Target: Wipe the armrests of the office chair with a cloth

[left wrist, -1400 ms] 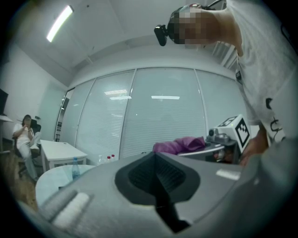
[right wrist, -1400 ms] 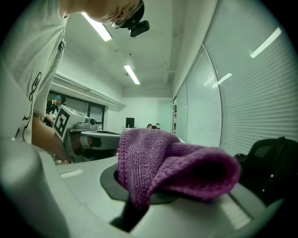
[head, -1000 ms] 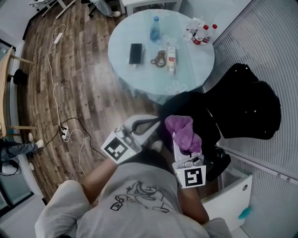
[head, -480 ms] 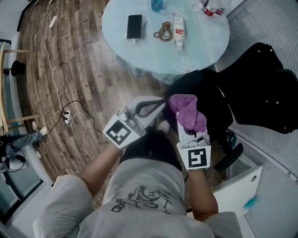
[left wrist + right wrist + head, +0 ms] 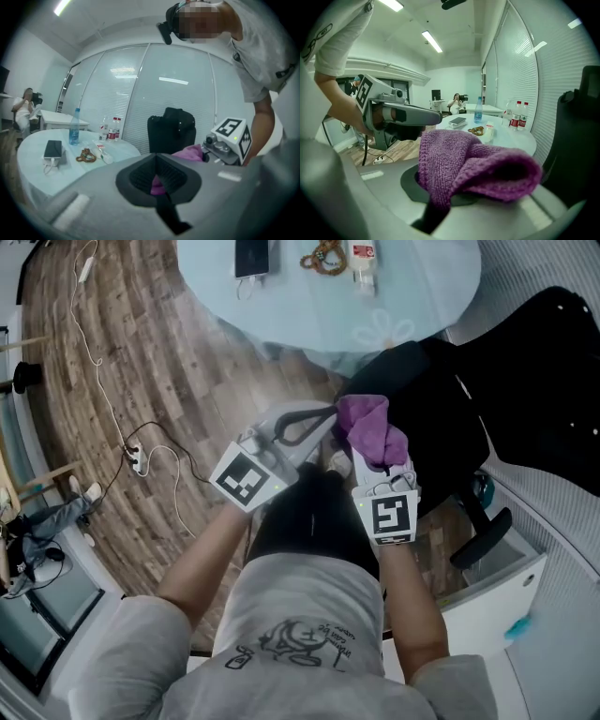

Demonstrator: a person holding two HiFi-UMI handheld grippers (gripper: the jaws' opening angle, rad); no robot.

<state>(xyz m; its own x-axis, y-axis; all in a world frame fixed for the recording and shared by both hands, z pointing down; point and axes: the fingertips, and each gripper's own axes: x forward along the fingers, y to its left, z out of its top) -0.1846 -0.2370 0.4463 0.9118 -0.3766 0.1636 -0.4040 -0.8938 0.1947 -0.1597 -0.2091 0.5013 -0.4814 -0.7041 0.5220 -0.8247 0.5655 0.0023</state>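
My right gripper point(image 5: 364, 444) is shut on a purple knitted cloth point(image 5: 370, 426), which bunches over its jaws and hides their tips. In the right gripper view the cloth point(image 5: 473, 161) fills the middle. My left gripper point(image 5: 322, 418) is shut with nothing in it, its tip just left of the cloth; in the left gripper view point(image 5: 157, 158) a bit of purple shows behind its jaws. The black office chair point(image 5: 441, 409) stands just beyond both grippers, with one armrest point(image 5: 483, 538) at the lower right. The chair's back point(image 5: 171, 131) shows ahead in the left gripper view.
A round pale-blue table point(image 5: 309, 315) beyond the chair carries a phone point(image 5: 251, 256), a beaded loop point(image 5: 323, 257) and a small bottle point(image 5: 364, 257). A power strip with cables point(image 5: 136, 460) lies on the wood floor. A white cabinet point(image 5: 487, 601) stands at right.
The view has shifted toward the chair, so the table has slid up out of frame. Both grippers have moved nearer the chair and closer together. The cloth stays in the right gripper.
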